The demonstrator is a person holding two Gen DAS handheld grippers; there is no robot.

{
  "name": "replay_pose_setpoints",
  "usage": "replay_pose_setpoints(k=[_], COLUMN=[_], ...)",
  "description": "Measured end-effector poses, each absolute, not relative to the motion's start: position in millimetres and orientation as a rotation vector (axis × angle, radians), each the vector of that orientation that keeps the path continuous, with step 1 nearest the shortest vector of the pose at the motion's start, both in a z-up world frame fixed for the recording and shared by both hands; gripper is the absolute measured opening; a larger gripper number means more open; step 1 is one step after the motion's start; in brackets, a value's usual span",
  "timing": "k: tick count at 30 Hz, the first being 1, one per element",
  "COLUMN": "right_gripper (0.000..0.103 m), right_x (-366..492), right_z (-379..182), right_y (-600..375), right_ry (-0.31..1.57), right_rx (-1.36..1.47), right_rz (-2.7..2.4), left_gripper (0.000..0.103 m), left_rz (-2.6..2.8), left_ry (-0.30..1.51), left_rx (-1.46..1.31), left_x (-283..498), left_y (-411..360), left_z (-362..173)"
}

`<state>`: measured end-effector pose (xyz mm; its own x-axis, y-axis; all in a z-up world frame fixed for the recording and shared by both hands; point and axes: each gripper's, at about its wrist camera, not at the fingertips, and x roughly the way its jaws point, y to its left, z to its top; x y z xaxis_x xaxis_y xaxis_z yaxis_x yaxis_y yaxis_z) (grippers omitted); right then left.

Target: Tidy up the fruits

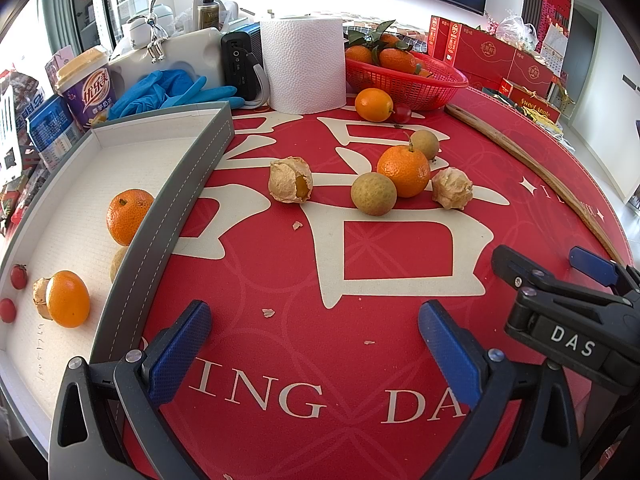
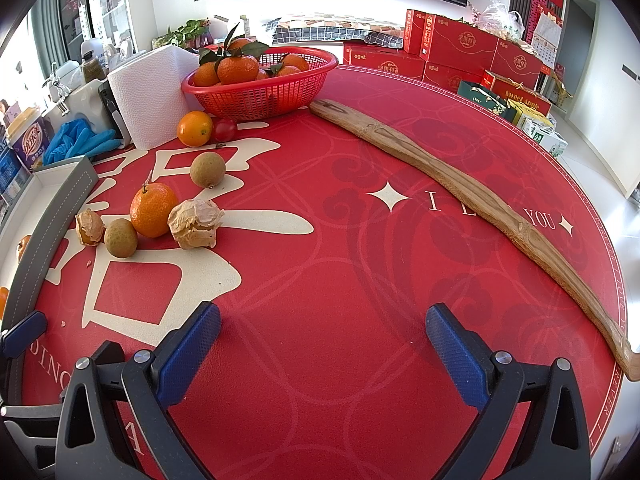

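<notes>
Our left gripper [image 1: 314, 344] hangs low over the red mat [image 1: 360, 360] with its jaws spread wide and nothing between them; our right gripper [image 2: 322, 344] is likewise wide apart and empty, and it shows in the left view as a black body at the right edge. The loose fruit lies ahead of both tools, well apart from the fingertips. Straight ahead of the left gripper sits a husked berry [image 1: 290, 180], and to its right a cluster: a longan [image 1: 373, 193] touching a mandarin [image 1: 403, 171], a second longan [image 1: 425, 144] just behind, and another husked berry [image 1: 452, 189] beside the mandarin. Further back an orange [image 1: 373, 104] and a cherry tomato [image 1: 401, 113] rest against the red basket [image 1: 424, 84], which holds more mandarins. From the right gripper the same cluster lies ahead and to the left. The grey tray [image 1: 176, 200] sits left of the left gripper, its wall just beside the left finger; inside we see a mandarin [image 1: 128, 216], a kumquat [image 1: 67, 299] touching a husk, two small red fruits [image 1: 18, 277] near the far edge, and one more fruit partly hidden by the wall. A long wooden stick [image 2: 460, 192] runs along the right side of the mat.
</notes>
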<state>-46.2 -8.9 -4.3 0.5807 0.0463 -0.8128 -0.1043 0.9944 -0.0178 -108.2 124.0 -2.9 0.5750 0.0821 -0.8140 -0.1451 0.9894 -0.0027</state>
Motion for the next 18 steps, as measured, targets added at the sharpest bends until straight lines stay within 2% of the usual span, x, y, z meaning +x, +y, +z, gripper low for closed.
replay_pose_setpoints(k=[18], right_gripper=[0.103], right_x=[-46.0], right_z=[-4.5], right_y=[-8.7], right_ry=[0.947], right_rx=[-0.066], right_rz=[0.088], left_gripper=[0.103], left_rz=[0.133], left_ry=[0.949], left_rx=[-0.072], left_x=[-108.2], left_y=[124.2], left_z=[-2.8])
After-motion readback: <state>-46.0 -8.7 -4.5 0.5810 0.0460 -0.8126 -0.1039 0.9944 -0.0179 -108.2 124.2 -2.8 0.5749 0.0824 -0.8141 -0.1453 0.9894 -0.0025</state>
